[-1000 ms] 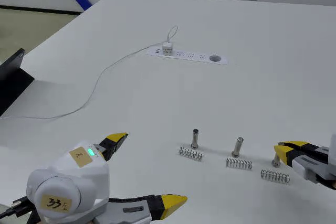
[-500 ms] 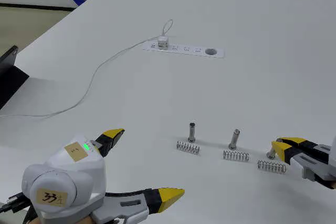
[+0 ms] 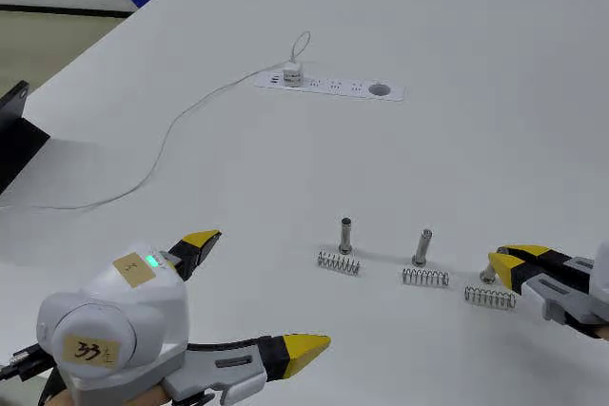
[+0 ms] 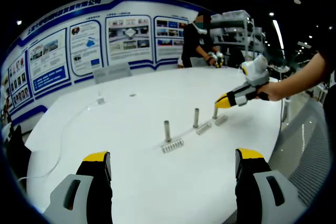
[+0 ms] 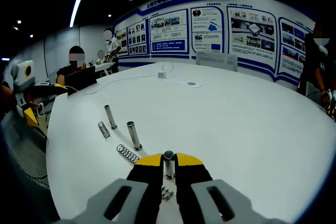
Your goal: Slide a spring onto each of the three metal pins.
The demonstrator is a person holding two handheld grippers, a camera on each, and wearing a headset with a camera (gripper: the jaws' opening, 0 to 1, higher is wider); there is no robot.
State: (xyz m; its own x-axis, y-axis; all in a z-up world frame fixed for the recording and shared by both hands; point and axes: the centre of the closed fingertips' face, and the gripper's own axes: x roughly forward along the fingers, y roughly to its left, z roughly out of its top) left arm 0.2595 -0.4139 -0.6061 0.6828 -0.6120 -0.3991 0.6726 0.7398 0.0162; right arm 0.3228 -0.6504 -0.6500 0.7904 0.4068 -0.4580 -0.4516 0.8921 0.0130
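Left gripper [image 3: 255, 292] gapes wide over the white table [image 3: 476, 64]; right gripper [image 5: 169, 159] narrow, rightmost pin [image 5: 168, 167] between its tips. Whether they clamp it, I cannot tell.

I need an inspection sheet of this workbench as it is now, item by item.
Surface: white table, flat.
Job's things: three pins upright, all bare; three springs lying flat, one before each pin.
Clutter: nothing seen.
Grippers: left gripper wide open, apart from the parts; right gripper narrowly open, tips at the rightmost pin.
Cables: white cable runs left from a plug in the power strip.
Surroundings: wall posters; people beyond the table.
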